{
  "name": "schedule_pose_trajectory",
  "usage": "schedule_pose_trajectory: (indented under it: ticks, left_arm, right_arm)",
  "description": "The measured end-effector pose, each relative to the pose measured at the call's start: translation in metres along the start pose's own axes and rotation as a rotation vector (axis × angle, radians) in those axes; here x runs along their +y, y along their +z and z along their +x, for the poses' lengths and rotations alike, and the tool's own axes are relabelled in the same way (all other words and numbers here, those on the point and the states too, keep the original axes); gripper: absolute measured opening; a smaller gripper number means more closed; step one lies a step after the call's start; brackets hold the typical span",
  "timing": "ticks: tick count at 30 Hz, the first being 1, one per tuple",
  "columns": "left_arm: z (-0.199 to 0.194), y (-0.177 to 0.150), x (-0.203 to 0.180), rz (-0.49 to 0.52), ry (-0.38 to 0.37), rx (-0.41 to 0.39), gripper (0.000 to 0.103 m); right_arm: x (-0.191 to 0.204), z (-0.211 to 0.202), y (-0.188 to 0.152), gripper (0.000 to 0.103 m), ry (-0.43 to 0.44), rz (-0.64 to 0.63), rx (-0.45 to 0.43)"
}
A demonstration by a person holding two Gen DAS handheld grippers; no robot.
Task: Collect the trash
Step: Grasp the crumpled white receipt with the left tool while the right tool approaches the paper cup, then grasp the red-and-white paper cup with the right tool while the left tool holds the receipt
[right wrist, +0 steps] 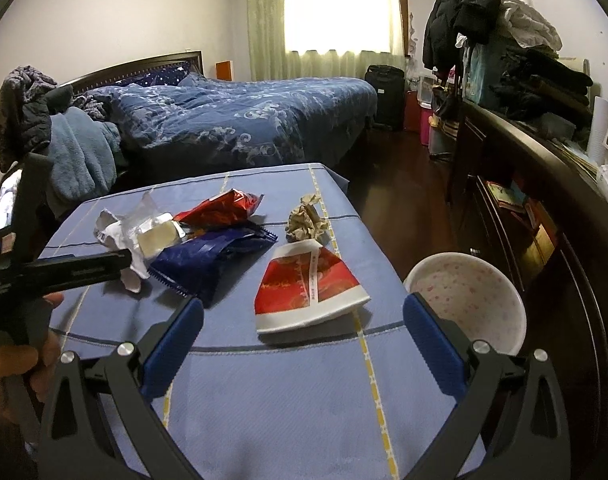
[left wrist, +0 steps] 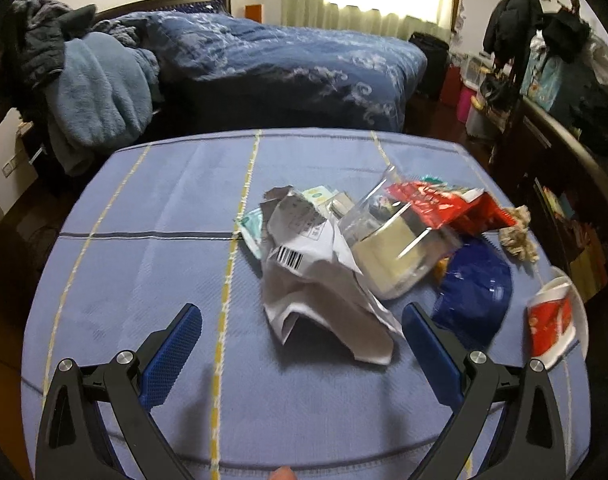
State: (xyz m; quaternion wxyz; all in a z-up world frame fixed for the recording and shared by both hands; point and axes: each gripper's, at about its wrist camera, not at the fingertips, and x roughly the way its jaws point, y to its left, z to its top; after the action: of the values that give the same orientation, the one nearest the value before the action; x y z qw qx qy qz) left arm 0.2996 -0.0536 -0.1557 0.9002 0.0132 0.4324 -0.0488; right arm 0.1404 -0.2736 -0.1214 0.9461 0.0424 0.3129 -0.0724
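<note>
On a blue cloth-covered table (left wrist: 152,264), litter lay heaped toward the right: a crumpled white paper wrapper (left wrist: 320,288), a dark blue foil packet (right wrist: 212,258) and a flattened red-and-white paper cup (right wrist: 310,294). The left gripper (left wrist: 302,334) and right gripper (right wrist: 304,330) both hung released, empty, near it.

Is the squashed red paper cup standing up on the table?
No, the red paper cup lies flattened on its side on the blue tablecloth.
</note>
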Motion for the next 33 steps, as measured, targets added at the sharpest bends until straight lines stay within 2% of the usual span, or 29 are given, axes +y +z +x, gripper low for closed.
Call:
schedule_pose_trajectory:
  ticks: [6, 8, 11, 13, 18, 20, 23, 28, 33]
  left_arm:
    - [0.022, 0.003, -0.005, 0.027, -0.013, 0.027, 0.099]
    - [0.023, 0.002, -0.004, 0.026, -0.032, 0.027, 0.092]
    - [0.025, 0.004, 0.002, -0.009, -0.103, 0.033, 0.079]
    - [0.024, 0.003, 0.003, -0.008, -0.103, 0.023, 0.075]
    - [0.018, 0.002, -0.004, 0.037, -0.088, -0.020, 0.056]
    - [0.015, 0.001, -0.007, 0.053, -0.088, -0.042, 0.045]
    - [0.012, 0.001, -0.005, 0.052, -0.088, -0.055, 0.038]
    - [0.006, -0.005, 0.009, 0.006, -0.103, -0.057, 0.035]
    - [-0.001, -0.011, 0.035, -0.068, -0.159, -0.061, 0.035]
  right_arm:
    - [-0.002, 0.008, 0.005, 0.100, 0.014, -0.004, 0.000]
    - [-0.004, 0.011, 0.006, 0.100, 0.018, 0.000, 0.004]
    - [-0.013, 0.018, 0.009, 0.100, 0.018, 0.020, 0.017]
    - [-0.024, 0.023, 0.012, 0.100, 0.015, 0.055, 0.031]
    - [-0.044, 0.034, 0.014, 0.100, 0.046, 0.131, 0.072]
    - [-0.048, 0.040, 0.015, 0.100, 0.061, 0.141, 0.085]
    - [-0.045, 0.053, 0.018, 0.100, 0.091, 0.134, 0.118]
    - [-0.030, 0.084, 0.025, 0.100, 0.097, 0.090, 0.185]
    - [-0.015, 0.111, 0.028, 0.100, 0.133, 0.056, 0.261]
